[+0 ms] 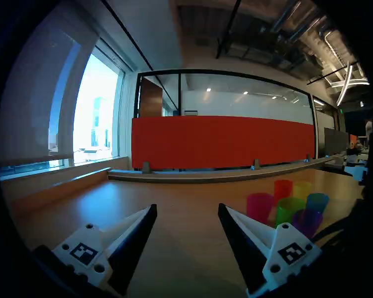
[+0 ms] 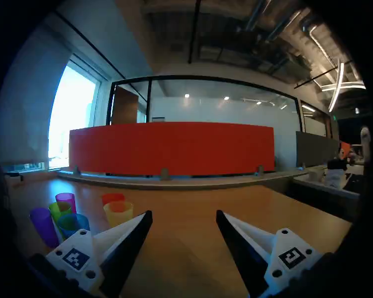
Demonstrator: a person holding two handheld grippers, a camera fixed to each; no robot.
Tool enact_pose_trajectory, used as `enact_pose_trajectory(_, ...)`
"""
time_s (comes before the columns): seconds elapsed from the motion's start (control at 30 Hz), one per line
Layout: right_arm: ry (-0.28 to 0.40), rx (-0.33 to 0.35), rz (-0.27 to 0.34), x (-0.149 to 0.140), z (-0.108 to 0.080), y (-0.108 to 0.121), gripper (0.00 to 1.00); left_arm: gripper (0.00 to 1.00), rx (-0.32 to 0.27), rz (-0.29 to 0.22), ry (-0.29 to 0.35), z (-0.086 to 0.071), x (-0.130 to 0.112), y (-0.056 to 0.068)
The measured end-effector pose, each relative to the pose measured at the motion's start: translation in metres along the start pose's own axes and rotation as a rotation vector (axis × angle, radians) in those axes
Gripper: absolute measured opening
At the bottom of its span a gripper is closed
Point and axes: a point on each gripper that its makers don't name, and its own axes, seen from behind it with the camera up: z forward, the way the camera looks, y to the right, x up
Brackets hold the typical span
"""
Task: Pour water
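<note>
A: Where does everything stand right now?

B: Six coloured plastic cups [image 1: 291, 198] stand bunched on the wooden counter [image 1: 186, 186]. They show at the lower right of the left gripper view and at the lower left of the right gripper view. The left gripper [image 1: 187, 206] and the right gripper [image 2: 184, 212] both have their fingers [image 1: 137, 233] spread wide with nothing between them. Both are aimed at bare wood beside the bunch.

A: So what worries you?

B: The packing. The purple cup [image 1: 307, 222] sits at the front, with the green cup [image 1: 287, 209] and the teal cup [image 1: 317, 201] touching it or nearly so. The pink cup [image 1: 259, 206], red cup [image 1: 282, 187] and yellow cup [image 1: 302, 187] crowd close around them. A finger pushed into that bunch would likely knock a neighbour over.

A: And the water?

B: I can't tell which cup holds any; they're too small here to judge. Thin plastic like this probably flexes under a squeeze. A hard grip on a full cup could slop it over the rim, and a loose grip could let it slip once tilted.
</note>
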Motion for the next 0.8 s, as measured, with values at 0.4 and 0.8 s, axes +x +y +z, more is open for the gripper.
enact_pose_trajectory(0.4,-0.001,0.000,-0.001,0.0014,-0.0005,-0.0006,0.99,0.91,0.000,0.000,0.000,-0.0001,0.0000,0.0009)
enact_pose_trajectory(0.8,0.000,0.000,0.000,0.0021,-0.0014,-0.0010,0.99,0.91,0.000,0.001,0.000,0.0001,0.0002,0.0005)
